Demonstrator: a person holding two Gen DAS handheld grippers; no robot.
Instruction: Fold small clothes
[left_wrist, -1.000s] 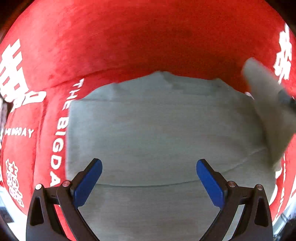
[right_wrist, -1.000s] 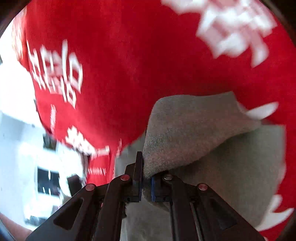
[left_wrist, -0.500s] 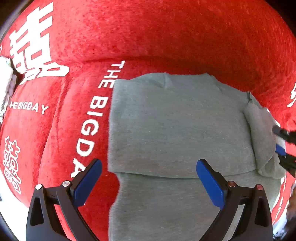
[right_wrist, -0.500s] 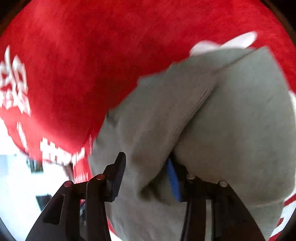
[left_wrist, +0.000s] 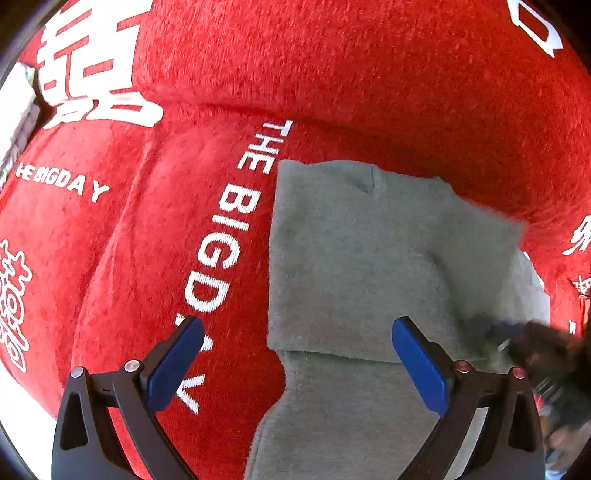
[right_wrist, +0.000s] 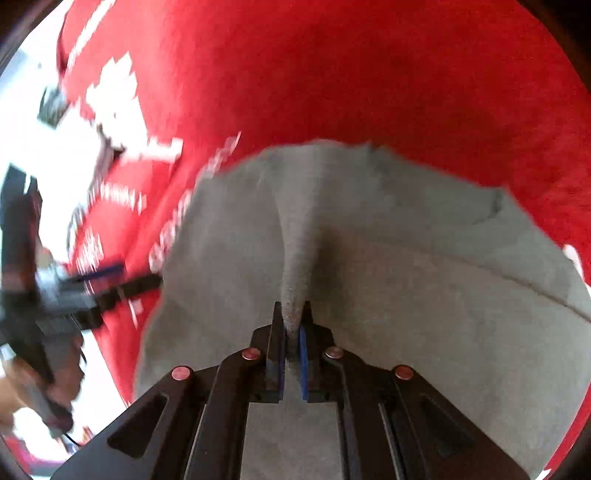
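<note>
Garment (left_wrist: 354, 266) on blanket (left_wrist: 147, 258) (lettering (left_wrist: 225, 236) just left).

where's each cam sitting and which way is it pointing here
Left wrist: on the left gripper, looking along its open blue-padded fingers at the grey garment on the red blanket; the right gripper shows blurred at right.
Right wrist: on the right gripper, looking along fingers shut on a raised ridge of the garment; the left gripper shows blurred at left.
Shared: garment, blanket, each other's gripper.

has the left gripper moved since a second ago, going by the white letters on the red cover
Yes. The open left gripper shifted left: the white THE BIGDAY lettering on the red plush cover and the grey knit garment slid rightward in its view.
</note>
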